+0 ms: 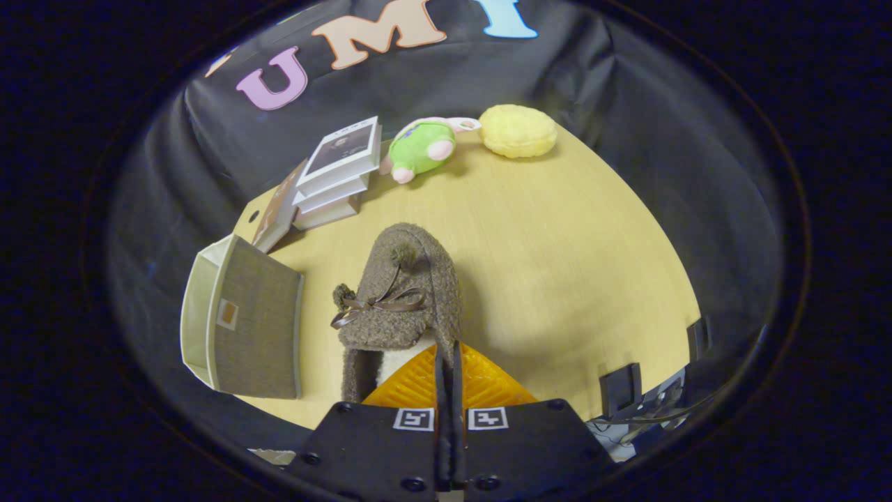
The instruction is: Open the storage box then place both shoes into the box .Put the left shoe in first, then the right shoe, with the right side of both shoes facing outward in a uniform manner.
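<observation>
A brown fuzzy shoe (404,293) with a dark ribbon bow and pompoms hangs just ahead of my fingers, toe pointing away from me. My gripper (448,352) is shut on the thin rim of the shoe's heel opening, with both fingers pressed together on it. The shoe casts a shadow on the wooden table (557,265) to its right, so it seems lifted off the surface. Left of the shoe stands the storage box (209,314), its pale inside showing beside a brown fabric panel (258,328) with a small label holder.
Beyond the shoe, a stack of books (338,174) lies near the back wall. A green plush toy (418,148) and a yellow round cushion (519,130) sit further back. Black clamps (620,390) stick up at the table's near right edge.
</observation>
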{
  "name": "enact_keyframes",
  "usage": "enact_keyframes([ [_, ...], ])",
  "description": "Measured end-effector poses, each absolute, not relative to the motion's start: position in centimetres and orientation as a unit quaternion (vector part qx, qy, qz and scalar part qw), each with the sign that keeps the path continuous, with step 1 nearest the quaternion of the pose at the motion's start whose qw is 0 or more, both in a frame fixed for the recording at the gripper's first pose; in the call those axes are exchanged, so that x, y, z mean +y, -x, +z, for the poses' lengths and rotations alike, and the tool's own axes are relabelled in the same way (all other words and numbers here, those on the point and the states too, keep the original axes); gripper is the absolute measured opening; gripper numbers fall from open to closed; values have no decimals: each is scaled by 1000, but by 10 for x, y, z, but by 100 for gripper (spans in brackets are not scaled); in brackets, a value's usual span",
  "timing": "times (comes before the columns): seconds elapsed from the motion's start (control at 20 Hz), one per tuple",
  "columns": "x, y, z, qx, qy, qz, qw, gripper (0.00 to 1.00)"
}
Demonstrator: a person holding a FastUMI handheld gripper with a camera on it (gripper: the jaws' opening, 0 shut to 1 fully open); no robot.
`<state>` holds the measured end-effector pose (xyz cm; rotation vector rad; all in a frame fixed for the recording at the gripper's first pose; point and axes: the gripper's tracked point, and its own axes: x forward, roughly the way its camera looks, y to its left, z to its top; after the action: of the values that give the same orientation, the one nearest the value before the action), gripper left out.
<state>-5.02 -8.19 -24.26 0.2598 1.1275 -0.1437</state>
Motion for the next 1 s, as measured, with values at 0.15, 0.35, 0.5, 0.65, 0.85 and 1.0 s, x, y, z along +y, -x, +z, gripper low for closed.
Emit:
enact_keyframes([
  [0.15,-55,45,-225,522,-133,-58,840,4],
  [0.35,-16,35,-206,516,-139,-43,844,4],
  [0.5,18,23,-186,503,-139,-21,853,4],
  [0.65,56,13,-167,493,-149,2,857,4],
  [0.85,104,2,-154,489,-173,27,854,4],
  [1.0,135,-4,-151,486,-170,43,856,4],
])
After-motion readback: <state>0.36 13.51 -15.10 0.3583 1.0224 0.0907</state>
